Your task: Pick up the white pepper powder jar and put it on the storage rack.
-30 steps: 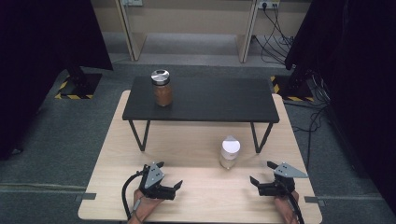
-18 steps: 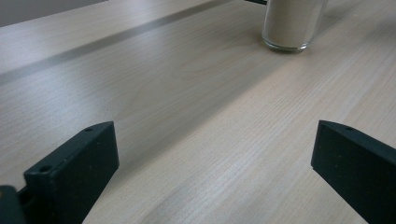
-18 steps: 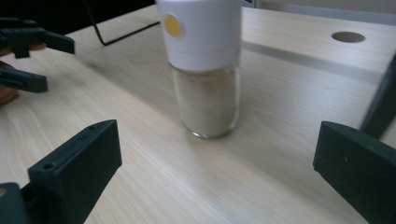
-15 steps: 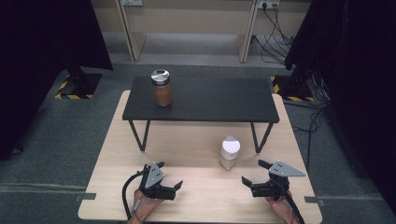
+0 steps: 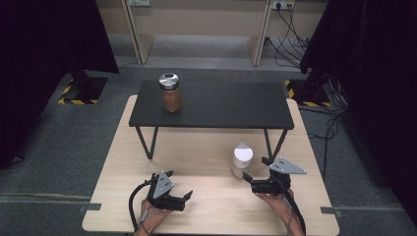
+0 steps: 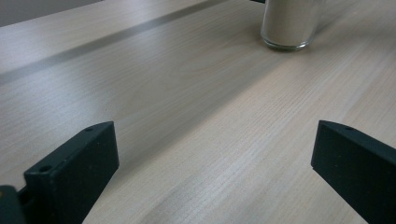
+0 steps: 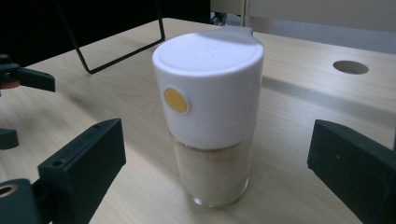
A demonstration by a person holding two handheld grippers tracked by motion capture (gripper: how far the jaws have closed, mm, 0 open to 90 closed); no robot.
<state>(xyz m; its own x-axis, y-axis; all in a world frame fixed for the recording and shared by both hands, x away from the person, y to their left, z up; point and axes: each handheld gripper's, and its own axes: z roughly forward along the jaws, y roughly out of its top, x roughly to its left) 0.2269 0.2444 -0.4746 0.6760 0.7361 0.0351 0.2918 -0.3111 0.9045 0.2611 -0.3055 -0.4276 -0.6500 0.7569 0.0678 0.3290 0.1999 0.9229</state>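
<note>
Item: glass shaker (image 7: 208, 121), white cap, pale powder inside, upright on the tabletop (image 5: 206, 152), at 1 o'clock from the person, just in front of the black shelf (image 5: 211, 104).

Right tool (image 5: 255, 173): jaws spread wide, empty, pointing at the shaker from 5 o'clock, close beside it but not yet around it.

Left tool (image 5: 181, 186): jaws wide, empty, low over the tabletop at 7 o'clock, well apart from the shaker.

Also present: brown jar (image 5: 171, 92) with metal lid on the shelf at 11 o'clock.

Risks, as judged: the shaker is tall and narrow, so a jaw tip nudging it could tip it. A grip on the smooth cap alone may slip or lift the cap loose. The shelf leg (image 5: 275, 143) just behind could be struck.
</note>
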